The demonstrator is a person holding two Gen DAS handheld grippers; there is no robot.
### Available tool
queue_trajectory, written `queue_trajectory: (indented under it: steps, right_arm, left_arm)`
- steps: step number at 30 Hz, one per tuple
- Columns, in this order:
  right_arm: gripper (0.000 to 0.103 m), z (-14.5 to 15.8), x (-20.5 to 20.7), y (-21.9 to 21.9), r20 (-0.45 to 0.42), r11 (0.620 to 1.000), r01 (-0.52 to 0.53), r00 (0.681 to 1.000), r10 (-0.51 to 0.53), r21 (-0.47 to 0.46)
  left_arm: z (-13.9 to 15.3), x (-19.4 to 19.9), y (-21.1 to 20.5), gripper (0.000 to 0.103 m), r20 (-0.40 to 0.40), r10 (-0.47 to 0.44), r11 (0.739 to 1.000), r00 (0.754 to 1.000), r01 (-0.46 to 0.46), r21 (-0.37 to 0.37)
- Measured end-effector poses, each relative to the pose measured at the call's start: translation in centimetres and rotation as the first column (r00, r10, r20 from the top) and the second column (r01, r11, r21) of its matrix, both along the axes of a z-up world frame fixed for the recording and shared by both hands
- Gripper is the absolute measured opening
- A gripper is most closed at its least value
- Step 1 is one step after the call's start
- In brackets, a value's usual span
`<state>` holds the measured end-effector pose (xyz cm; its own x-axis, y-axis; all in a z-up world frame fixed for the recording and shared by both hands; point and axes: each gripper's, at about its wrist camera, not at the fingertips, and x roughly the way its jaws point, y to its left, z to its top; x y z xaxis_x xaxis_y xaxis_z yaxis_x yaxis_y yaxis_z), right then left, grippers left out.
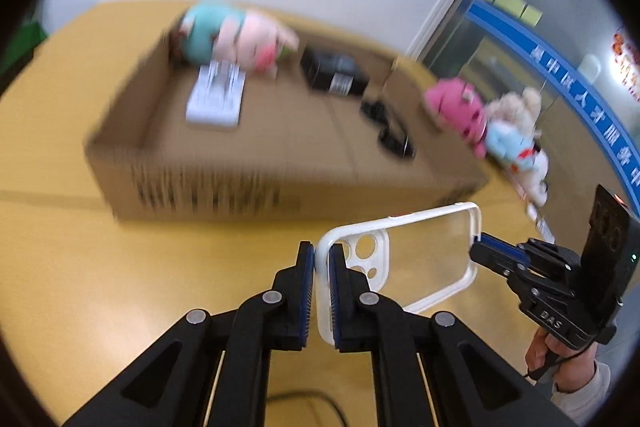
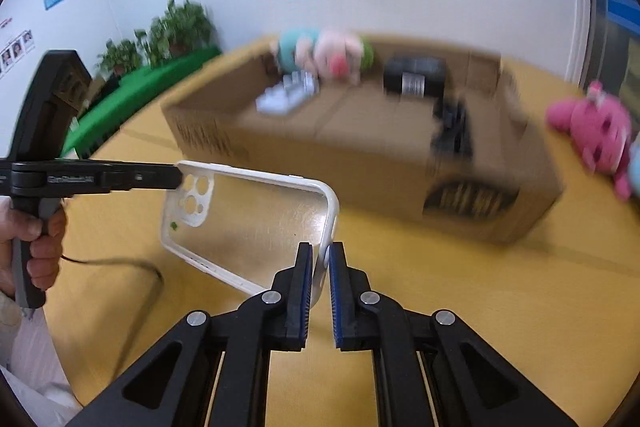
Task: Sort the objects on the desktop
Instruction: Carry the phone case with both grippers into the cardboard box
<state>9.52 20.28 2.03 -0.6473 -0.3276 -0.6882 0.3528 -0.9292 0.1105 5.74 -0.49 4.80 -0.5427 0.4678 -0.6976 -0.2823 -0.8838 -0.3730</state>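
Clear phone case (image 1: 404, 259) with white rim and camera cutouts, held above yellow table (image 1: 80, 247), pinched at opposite ends by left gripper (image 1: 322, 291) and right gripper (image 2: 320, 291); cardboard box (image 1: 280, 147) behind.

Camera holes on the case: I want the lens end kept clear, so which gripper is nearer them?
Left. The left gripper is clamped on the case rim right beside the camera holes. The right gripper clamps the opposite short end.
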Motion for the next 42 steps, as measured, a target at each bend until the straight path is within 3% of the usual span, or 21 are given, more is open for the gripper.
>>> queue_trajectory:
  steps: [4, 7, 13, 20, 24, 29, 34, 42]
  right_arm:
    - [0.007, 4.7, -2.1, 0.0, -0.110, 1.000, 0.001, 0.994, 0.001, 0.015]
    - [0.007, 6.6, -5.0, 0.0, -0.158, 1.000, 0.006, 0.987, -0.003, 0.018]
    - [0.007, 7.7, -14.0, 0.7, -0.097, 1.000, 0.007, 0.995, -0.010, -0.025]
    - [0.008, 4.5, -23.5, 1.9, 0.110, 0.999, 0.002, 0.994, 0.002, -0.039]
    - [0.008, 0.7, -27.2, 2.1, 0.266, 0.999, 0.012, 0.964, -0.002, -0.036]
    - [0.008, -3.4, -30.1, 2.6, 0.395, 0.999, 0.033, 0.918, -0.023, -0.016]
    - [0.008, -6.7, -31.5, 2.6, 0.484, 0.999, 0.044, 0.873, -0.050, 0.025]
    - [0.010, -6.4, -31.0, 3.1, 0.491, 0.998, 0.059, 0.869, -0.061, 0.020]
  left_arm:
    - [4.0, -3.0, -0.1, 0.007, -0.105, 0.010, 1.000, 0.994, -0.008, 0.019]
    - [6.4, -6.2, 0.0, 0.007, -0.168, 0.012, 1.000, 0.986, -0.012, 0.003]
    - [7.9, -13.1, 0.4, 0.007, -0.175, 0.004, 1.000, 0.985, -0.008, -0.024]
    - [4.2, -20.9, 1.0, 0.007, -0.046, -0.021, 0.998, 0.999, 0.019, -0.052]
    - [0.2, -24.8, 1.6, 0.007, 0.079, -0.017, 0.998, 0.997, 0.022, -0.063]
    - [-4.3, -27.7, 2.4, 0.007, 0.208, 0.002, 0.996, 0.978, 0.017, -0.086]
    - [-7.5, -28.6, 3.2, 0.007, 0.289, 0.015, 0.991, 0.957, 0.024, -0.131]
    - [-7.8, -28.4, 3.3, 0.007, 0.319, 0.031, 0.990, 0.947, 0.015, -0.142]
